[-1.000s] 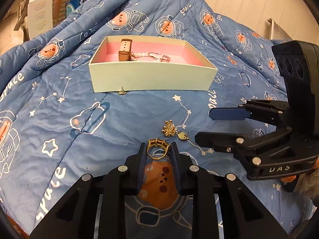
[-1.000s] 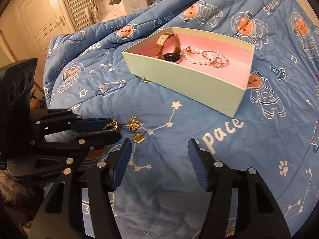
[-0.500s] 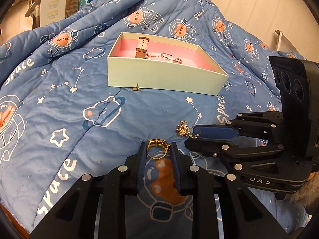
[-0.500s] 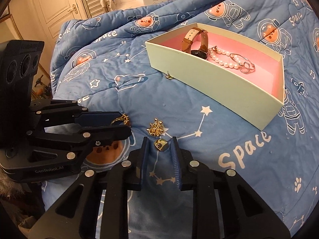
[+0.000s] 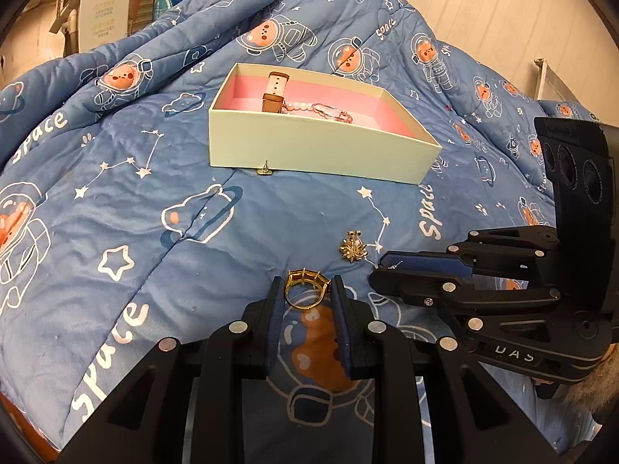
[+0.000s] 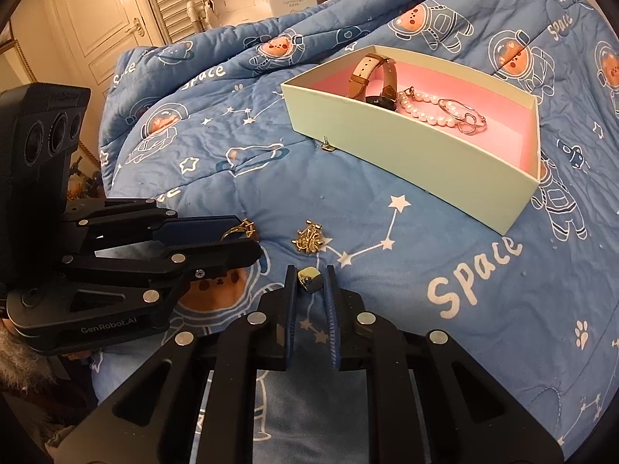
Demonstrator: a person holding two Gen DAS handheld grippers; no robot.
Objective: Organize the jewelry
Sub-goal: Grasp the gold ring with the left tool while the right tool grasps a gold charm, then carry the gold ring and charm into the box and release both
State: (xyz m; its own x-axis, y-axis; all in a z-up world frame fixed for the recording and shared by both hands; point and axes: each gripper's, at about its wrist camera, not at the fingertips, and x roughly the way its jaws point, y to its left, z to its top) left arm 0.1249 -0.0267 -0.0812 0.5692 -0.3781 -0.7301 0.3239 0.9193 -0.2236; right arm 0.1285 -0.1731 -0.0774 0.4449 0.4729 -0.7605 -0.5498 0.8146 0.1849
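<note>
My left gripper (image 5: 304, 290) is shut on a gold ring (image 5: 304, 290), also seen in the right wrist view (image 6: 238, 229). My right gripper (image 6: 309, 282) is shut on a small gold stud earring (image 6: 309, 283); it shows from the side in the left wrist view (image 5: 381, 270). A gold brooch (image 5: 353, 248) (image 6: 308, 239) lies on the blue quilt between them. The pale green box (image 5: 321, 150) (image 6: 410, 154) with pink lining holds a brown-strap watch (image 6: 373, 81), a pearl bracelet (image 6: 427, 110) and a thin bangle (image 6: 464, 118).
A small gold stud (image 5: 265, 169) (image 6: 327, 145) lies against the box's front wall. The quilt (image 5: 116, 212) slopes up behind the box. White cartons (image 5: 102, 2) and a door (image 6: 96, 23) stand beyond the bed.
My right gripper closed from wide open onto the stud earring. Both grippers have lifted slightly with their pieces; the box appears farther ahead.
</note>
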